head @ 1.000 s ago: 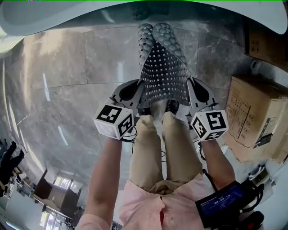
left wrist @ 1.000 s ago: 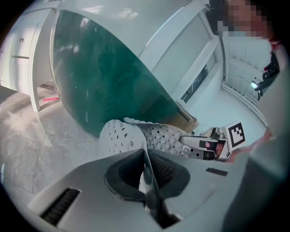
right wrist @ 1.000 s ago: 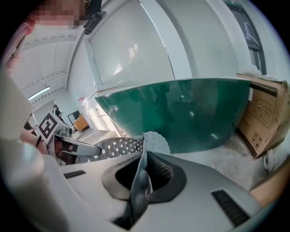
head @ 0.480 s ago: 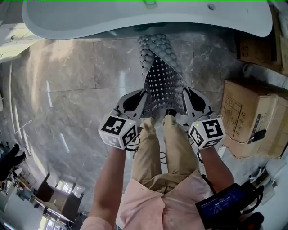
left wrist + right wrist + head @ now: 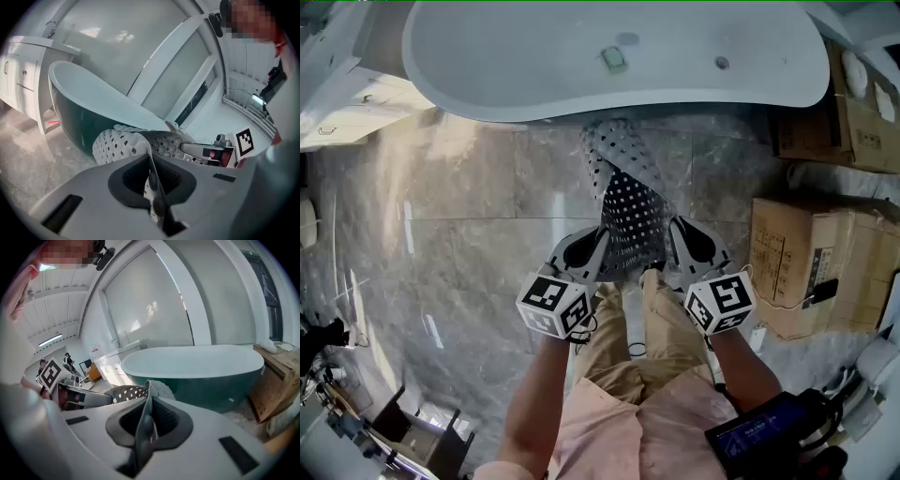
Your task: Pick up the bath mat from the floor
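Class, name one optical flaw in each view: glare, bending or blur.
Head view: pale glare streaks on the marble floor; bathtub rim bows. Left gripper view: black round border, bath mat soft near the lens. Right gripper view: white frame bends.

Grey hole-dotted bath mat [image 5: 633,211], grey veined floor [image 5: 469,253], white tub [image 5: 581,66], brown boxes [image 5: 797,272]

The head view looks steeply down from above the person onto the marble floor [image 5: 469,234], with the bathtub [image 5: 609,66] along its top edge and both tools in the middle. The left gripper view rides on the left tool [image 5: 598,246], very close behind its jaws, and faces the bathtub; the right tool [image 5: 673,239] shows at its right side. The right gripper view sits likewise, with the left tool's marker cube at its left. All three views share the bathtub and the bath mat [image 5: 633,202].
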Action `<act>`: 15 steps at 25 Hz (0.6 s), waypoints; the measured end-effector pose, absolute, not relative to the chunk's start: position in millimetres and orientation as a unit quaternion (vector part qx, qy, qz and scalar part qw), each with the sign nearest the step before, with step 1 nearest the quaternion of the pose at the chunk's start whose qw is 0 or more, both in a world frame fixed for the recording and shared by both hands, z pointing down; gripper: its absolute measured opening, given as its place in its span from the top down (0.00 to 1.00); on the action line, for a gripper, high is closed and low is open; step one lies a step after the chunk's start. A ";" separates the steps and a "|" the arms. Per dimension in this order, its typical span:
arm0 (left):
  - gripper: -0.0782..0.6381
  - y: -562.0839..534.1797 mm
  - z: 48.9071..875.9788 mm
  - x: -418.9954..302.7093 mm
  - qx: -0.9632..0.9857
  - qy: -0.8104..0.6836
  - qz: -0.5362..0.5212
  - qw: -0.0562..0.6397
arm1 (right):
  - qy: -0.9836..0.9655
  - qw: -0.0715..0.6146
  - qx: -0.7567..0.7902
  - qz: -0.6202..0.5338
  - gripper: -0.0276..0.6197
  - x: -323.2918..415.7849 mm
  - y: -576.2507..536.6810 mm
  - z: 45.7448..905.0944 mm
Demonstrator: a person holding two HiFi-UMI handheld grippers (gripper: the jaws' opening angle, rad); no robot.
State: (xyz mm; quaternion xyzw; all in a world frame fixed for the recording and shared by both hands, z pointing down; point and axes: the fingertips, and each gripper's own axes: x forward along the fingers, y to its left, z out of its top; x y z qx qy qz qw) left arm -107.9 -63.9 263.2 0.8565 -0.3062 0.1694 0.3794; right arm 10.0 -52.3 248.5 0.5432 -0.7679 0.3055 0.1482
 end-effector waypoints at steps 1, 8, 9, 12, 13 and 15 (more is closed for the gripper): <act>0.84 -64.7 252.1 -109.7 0.858 -0.307 0.167 0.377 | -0.769 0.146 0.543 0.304 0.92 8.2 -52.6 237.0; 0.84 -68.7 173.7 -115.3 0.866 -0.314 0.152 0.358 | -0.778 0.139 0.543 0.284 0.92 7.8 -50.9 158.2; 0.84 -70.7 162.1 -116.5 0.869 -0.315 0.147 0.353 | -0.780 0.137 0.543 0.279 0.92 8.0 -52.7 147.5; 0.84 -75.8 129.5 -125.7 0.877 -0.320 0.134 0.332 | -0.784 0.124 0.548 0.263 0.92 12.1 -58.9 116.8; 0.84 -76.6 120.0 -131.2 0.879 -0.324 0.132 0.324 | -0.784 0.120 0.551 0.259 0.92 14.0 -59.7 107.1; 0.84 -77.0 103.7 -143.2 0.879 -0.334 0.131 0.313 | -0.786 0.116 0.552 0.253 0.92 17.4 -59.0 90.2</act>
